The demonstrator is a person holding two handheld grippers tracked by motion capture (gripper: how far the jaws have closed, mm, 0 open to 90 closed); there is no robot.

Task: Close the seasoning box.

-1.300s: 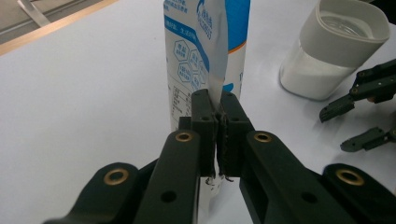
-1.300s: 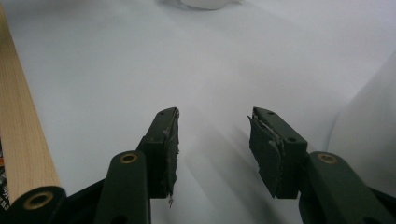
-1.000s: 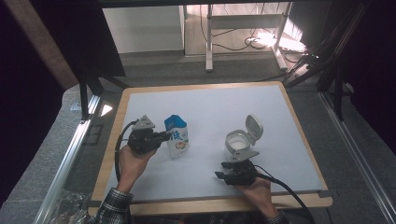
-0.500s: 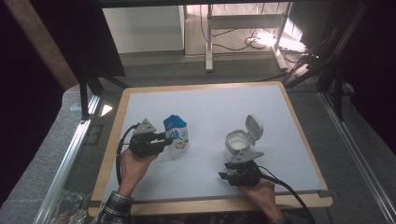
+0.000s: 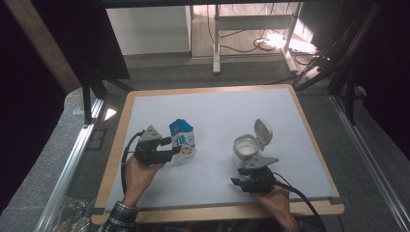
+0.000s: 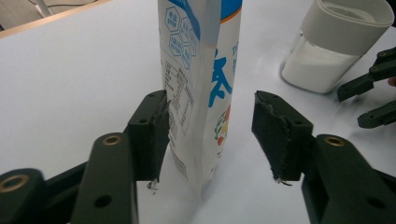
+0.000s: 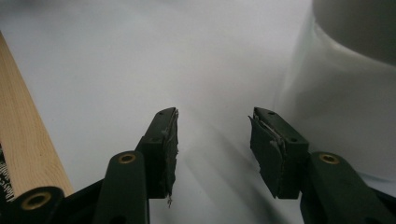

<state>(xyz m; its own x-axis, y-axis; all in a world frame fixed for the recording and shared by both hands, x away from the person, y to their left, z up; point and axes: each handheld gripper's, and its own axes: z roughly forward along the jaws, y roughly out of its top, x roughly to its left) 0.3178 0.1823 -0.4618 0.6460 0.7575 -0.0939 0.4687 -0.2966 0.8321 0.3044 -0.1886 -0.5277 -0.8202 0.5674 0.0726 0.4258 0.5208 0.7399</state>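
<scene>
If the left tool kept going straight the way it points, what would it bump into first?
Probably the blue-and-white milk carton. The carton stands upright between the open jaws of the left tool, which have just been opening, so it would meet the carton almost at once. The white open-lidded plastic container sits farther back, off to one side.

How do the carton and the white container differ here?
The carton is tall, blue and white with print, its top closed; the white container is squat and plain, its lid flipped open. The carton stands between the left gripper's open jaws; the container is beside the right gripper, not between its jaws. Both stand upright on the table.
</scene>
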